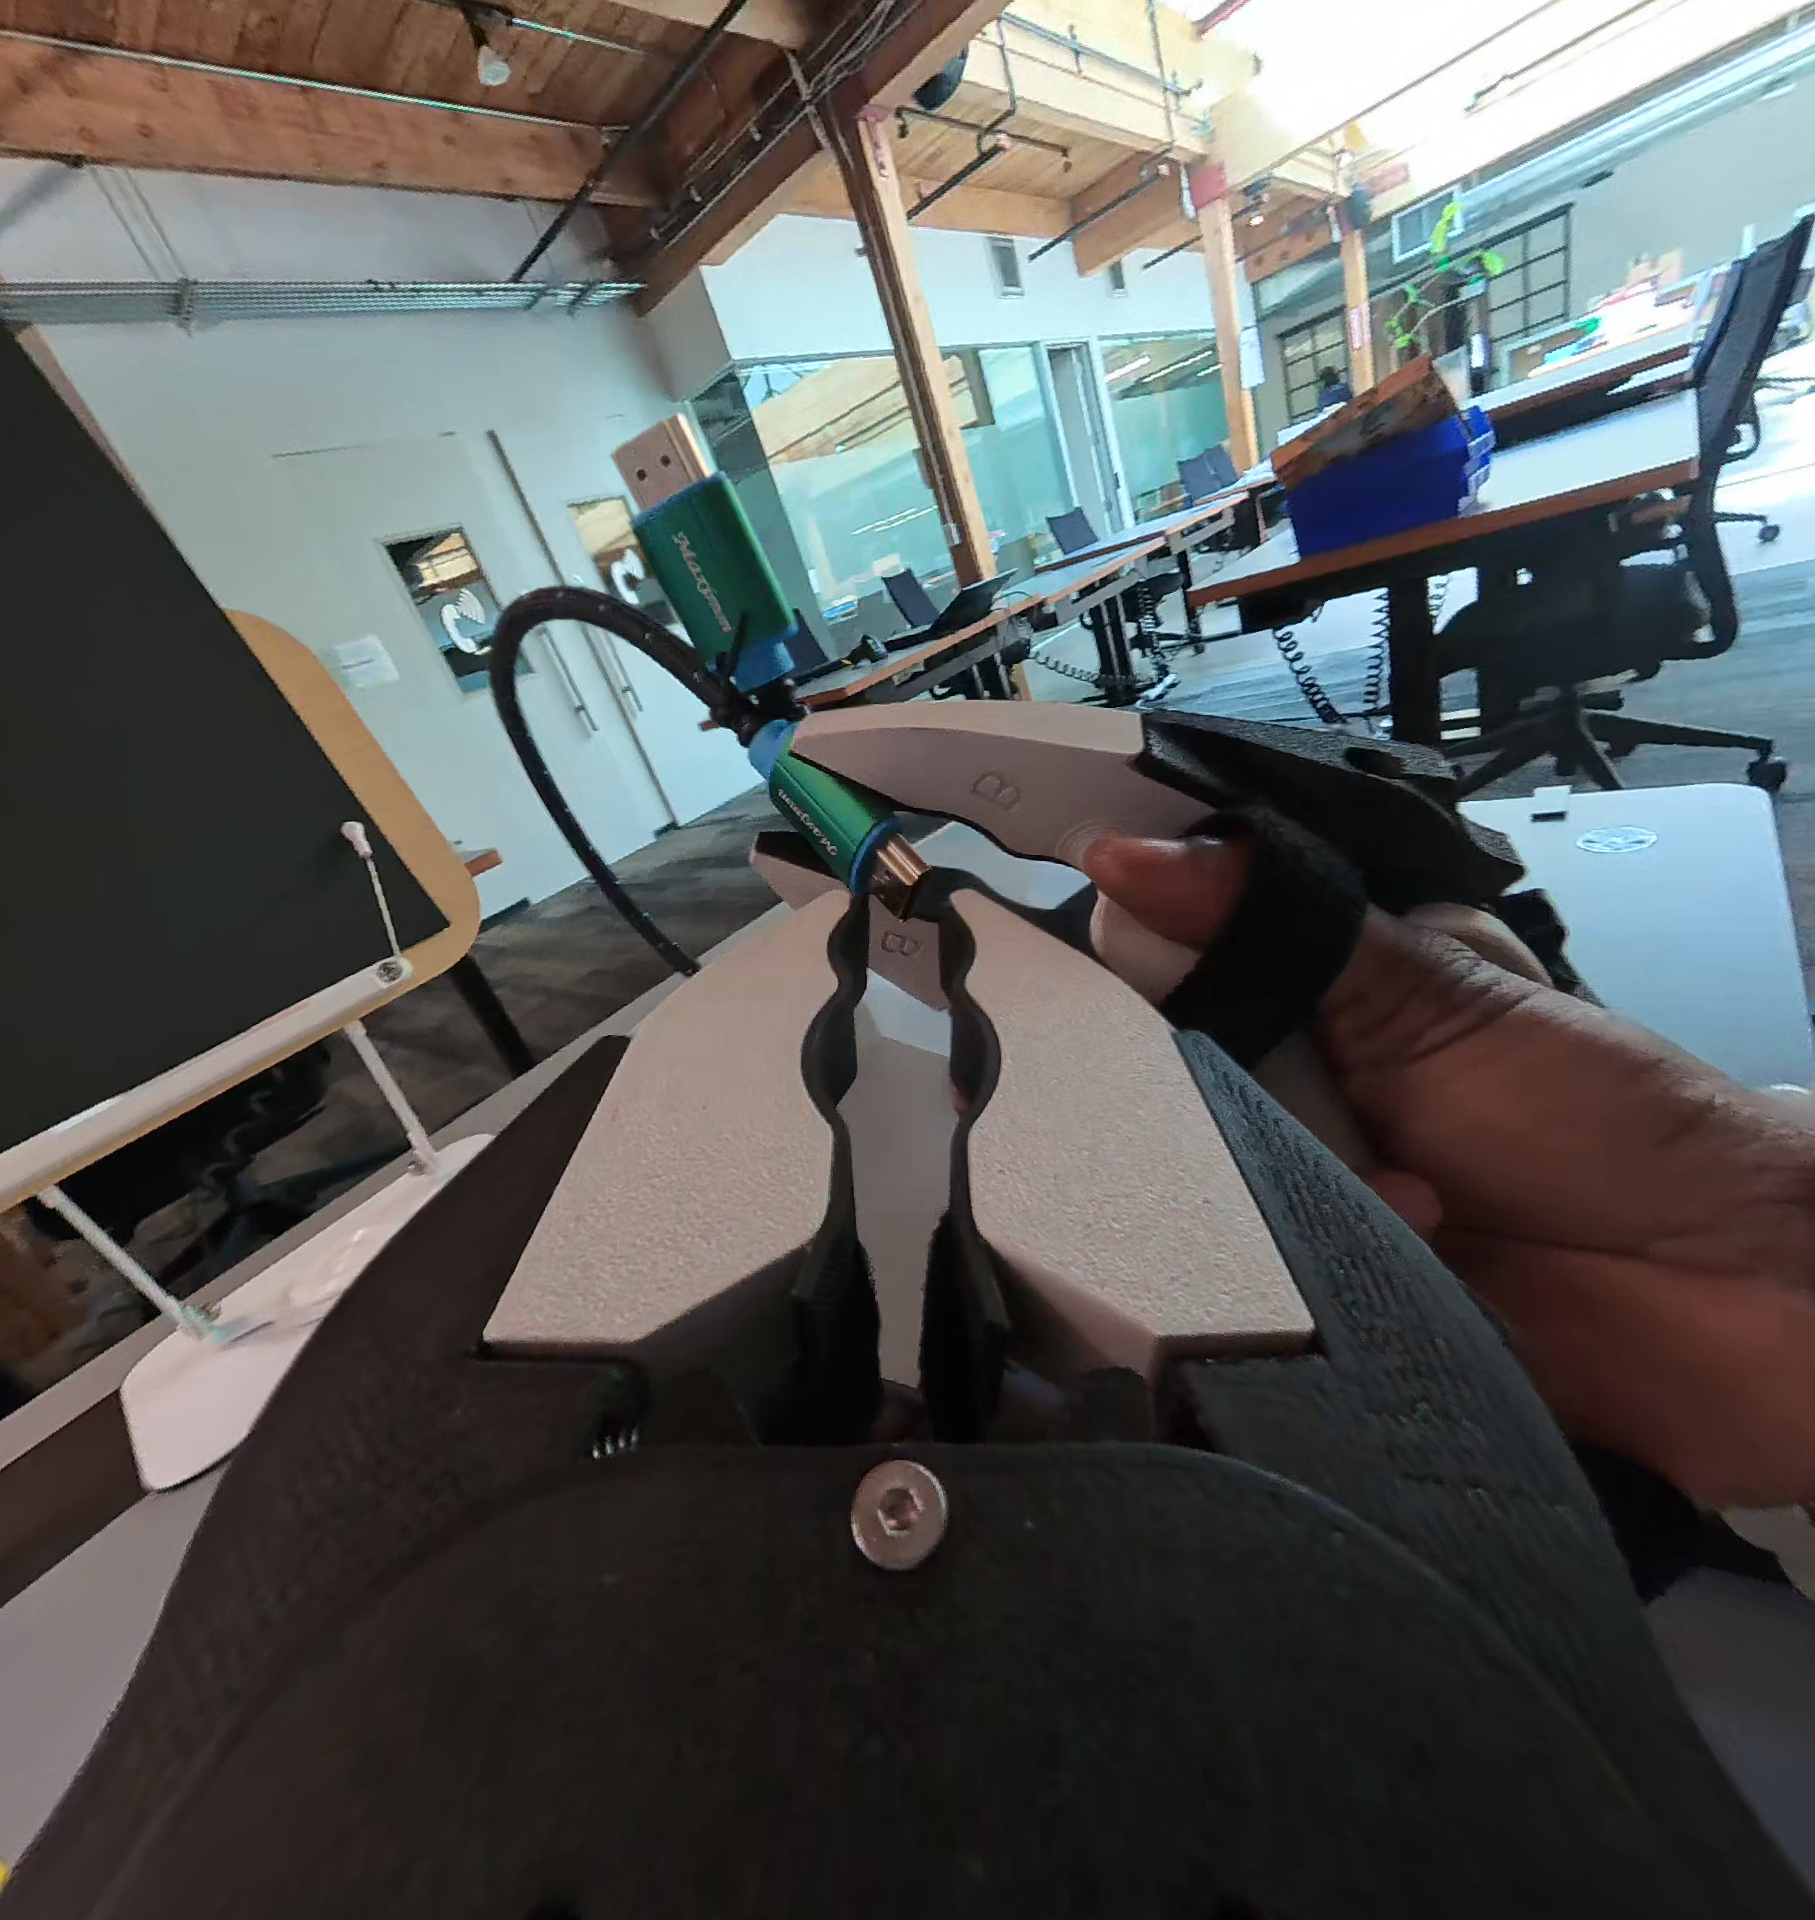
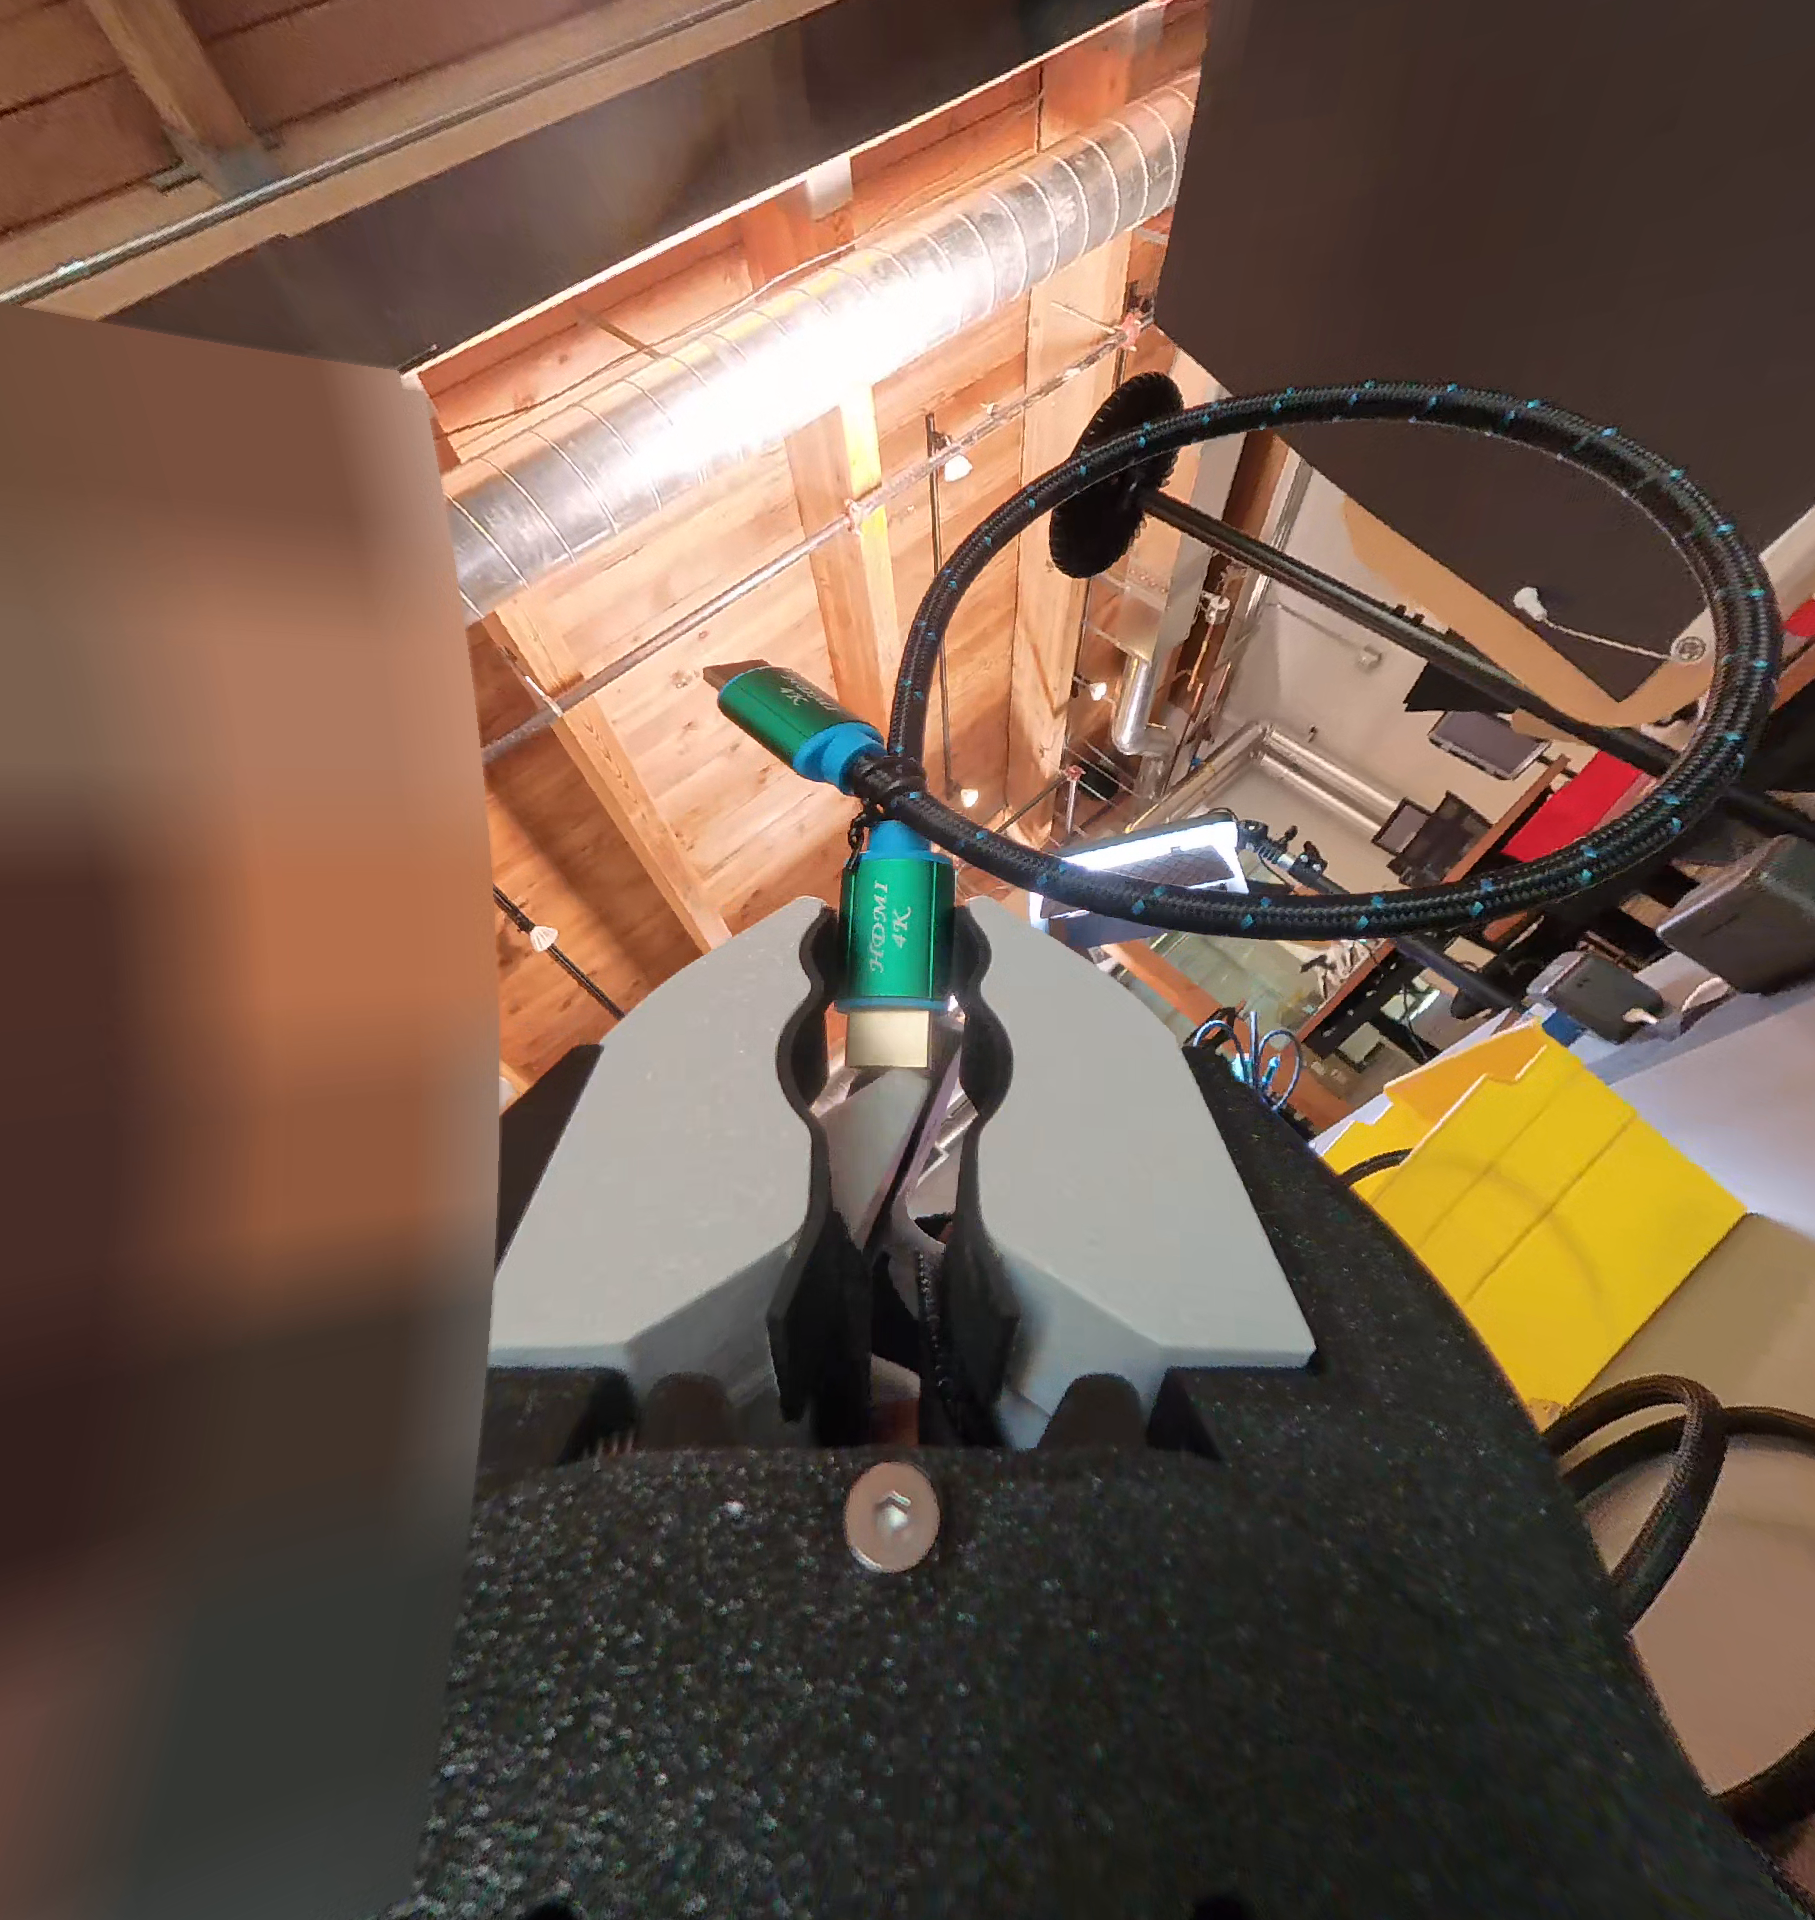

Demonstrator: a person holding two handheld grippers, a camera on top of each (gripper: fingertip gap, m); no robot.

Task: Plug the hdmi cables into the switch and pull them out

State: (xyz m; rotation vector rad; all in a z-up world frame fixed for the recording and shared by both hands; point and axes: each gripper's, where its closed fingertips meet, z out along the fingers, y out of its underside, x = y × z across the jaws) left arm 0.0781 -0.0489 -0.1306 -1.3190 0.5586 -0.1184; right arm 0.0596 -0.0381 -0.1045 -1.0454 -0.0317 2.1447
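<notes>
A short black braided HDMI cable [image 2: 1402,623] curls in a loop, with a green plug at each end. My right gripper [image 2: 887,925] is shut on one green plug [image 2: 887,951], whose gold tip points back at the camera. The second plug [image 2: 778,717] sticks out free, up and to the left. In the left wrist view the right gripper [image 1: 783,795] comes in from the right, held by a hand [image 1: 1454,1091], with the held plug [image 1: 830,831] angled down. Its gold tip sits right at my left gripper [image 1: 901,914], whose jaws stand narrowly apart and empty. No switch shows in either view.
A black board on a white stand [image 1: 103,779] is close on the left. A silver laptop [image 1: 1661,914] lies on the table to the right. Desks and office chairs [image 1: 1609,582] stand behind. A yellow bin [image 2: 1505,1195] and another black cable [image 2: 1661,1455] lie at the right.
</notes>
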